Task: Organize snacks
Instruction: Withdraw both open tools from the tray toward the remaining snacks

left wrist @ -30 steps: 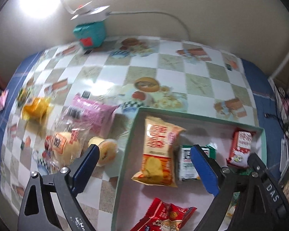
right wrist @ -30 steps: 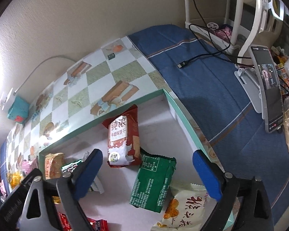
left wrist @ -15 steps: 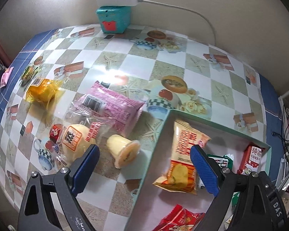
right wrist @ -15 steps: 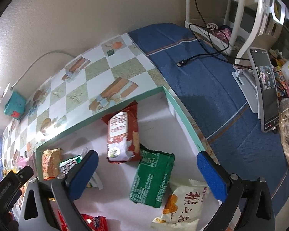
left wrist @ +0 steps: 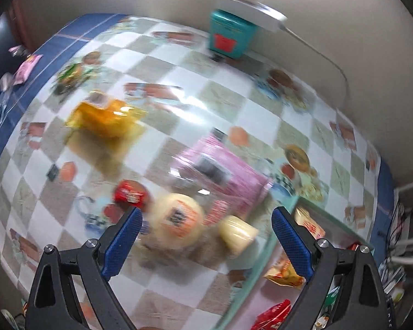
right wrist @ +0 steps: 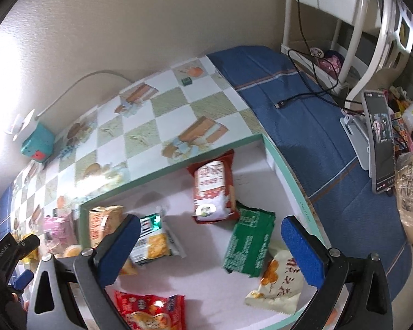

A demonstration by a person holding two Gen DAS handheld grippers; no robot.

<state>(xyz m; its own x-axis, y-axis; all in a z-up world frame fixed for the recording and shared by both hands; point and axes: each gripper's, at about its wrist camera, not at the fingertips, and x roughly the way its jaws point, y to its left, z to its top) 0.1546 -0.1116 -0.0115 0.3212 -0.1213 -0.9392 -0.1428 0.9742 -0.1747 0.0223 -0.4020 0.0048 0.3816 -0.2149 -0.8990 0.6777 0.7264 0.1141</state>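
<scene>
Over left of the green-rimmed tray (right wrist: 286, 165), the left gripper (left wrist: 206, 244) hovers, jaws apart, above a round bun packet (left wrist: 177, 220). Inside the tray, a green packet (right wrist: 249, 243) lies lengthwise toward the far wall between the right gripper's (right wrist: 210, 250) empty, wide-spread jaws.

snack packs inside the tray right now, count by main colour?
Right wrist view, inside the tray:
Red: 2
Green: 1
Green-and-white: 1
Orange: 1
Cream: 1
Total: 6
</scene>
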